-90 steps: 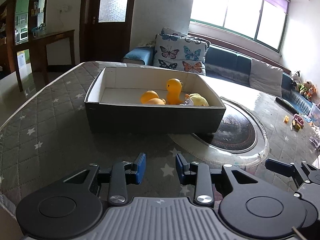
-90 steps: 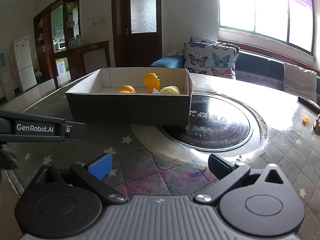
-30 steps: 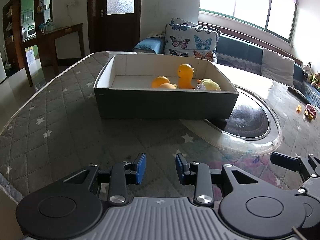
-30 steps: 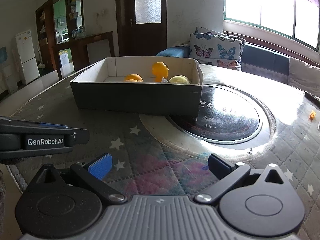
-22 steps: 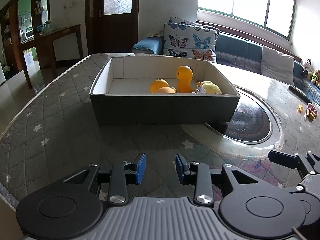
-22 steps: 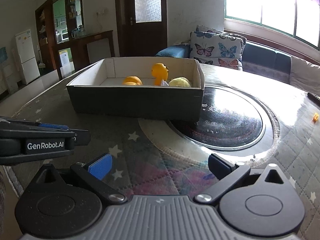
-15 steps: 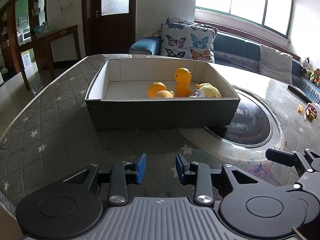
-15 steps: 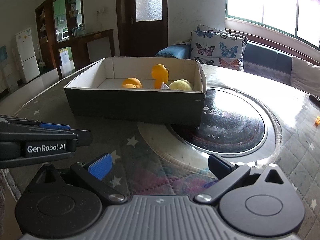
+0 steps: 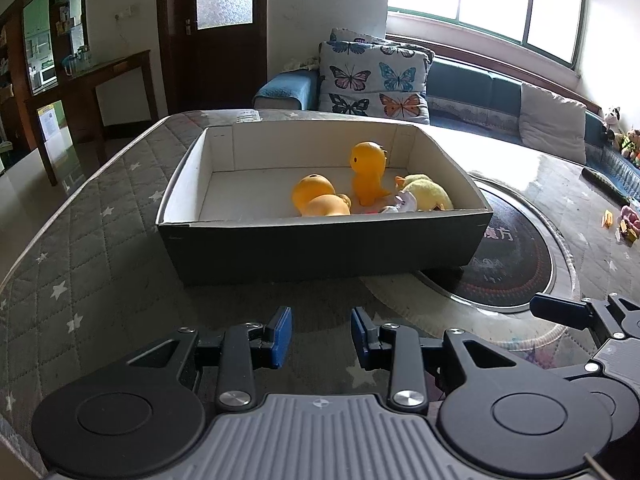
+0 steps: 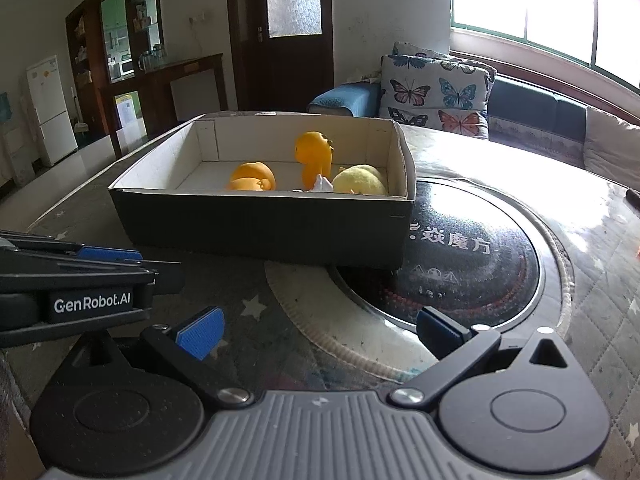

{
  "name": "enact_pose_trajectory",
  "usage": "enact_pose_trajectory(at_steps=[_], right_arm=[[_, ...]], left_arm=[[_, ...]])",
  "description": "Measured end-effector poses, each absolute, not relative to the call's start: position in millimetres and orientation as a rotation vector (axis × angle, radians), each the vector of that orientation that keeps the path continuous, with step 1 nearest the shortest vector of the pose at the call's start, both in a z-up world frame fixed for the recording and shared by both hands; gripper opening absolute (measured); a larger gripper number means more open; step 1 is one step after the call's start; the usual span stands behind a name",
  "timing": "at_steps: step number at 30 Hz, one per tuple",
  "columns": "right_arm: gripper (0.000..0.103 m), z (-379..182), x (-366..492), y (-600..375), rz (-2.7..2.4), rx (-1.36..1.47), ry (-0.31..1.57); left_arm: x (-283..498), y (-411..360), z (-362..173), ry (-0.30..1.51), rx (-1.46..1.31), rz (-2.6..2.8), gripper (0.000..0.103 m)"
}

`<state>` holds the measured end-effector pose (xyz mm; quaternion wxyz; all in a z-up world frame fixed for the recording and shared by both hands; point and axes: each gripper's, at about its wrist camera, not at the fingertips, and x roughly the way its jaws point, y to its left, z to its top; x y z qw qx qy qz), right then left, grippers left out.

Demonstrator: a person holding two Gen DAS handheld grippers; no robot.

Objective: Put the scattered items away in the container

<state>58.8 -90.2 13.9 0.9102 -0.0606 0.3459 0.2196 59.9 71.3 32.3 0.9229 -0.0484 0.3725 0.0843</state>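
So both tools are empty right now, looks like we're between pickups, or maybe close to done.

Left tool [image 9: 321, 334]: its blue pads sit a little apart with nothing between them, parked low over the grey star-quilted table [image 9: 80, 248]. Straight ahead of it is the dark shallow cardboard box with the white inside [image 9: 324, 242], near but not touching. Inside, towards the far right of the box from this tool, there's an orange rubber duck lying on its side [image 9: 318, 202], an orange rubber dino-looking figure standing upright [image 9: 367, 174] just behind it, and a pale yellow plush toy [image 9: 426, 198] up against the right wall. There's some small white thing tucked between them; can't tell what it is.

Right tool [image 10: 320, 330]: its fingers are spread wide, gripping nothing, hovering over the edge of the round black glass cooktop set into the table [image 10: 460, 264]. The box is ahead and a bit left of it, one corner sitting over the cooktop rim.

What's left? Way off to the right of the left tool, well away from the box, there are a few small bright toys [image 9: 624, 224] still loose on the table. My guess is the next move is for the right tool to swing out that way, since it's already spread, and come down over something pretty tiny. They look fiddly, so lining up the fingers will matter.
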Motion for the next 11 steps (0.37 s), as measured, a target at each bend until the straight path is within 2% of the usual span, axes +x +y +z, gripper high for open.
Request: enact_pose_trajectory(at_steps=[11], right_arm=[[0.103,11,72,-84,0.456,-0.130,0.729]], left_arm=[[77,78,29,0.773,-0.108,0.182,0.035]])
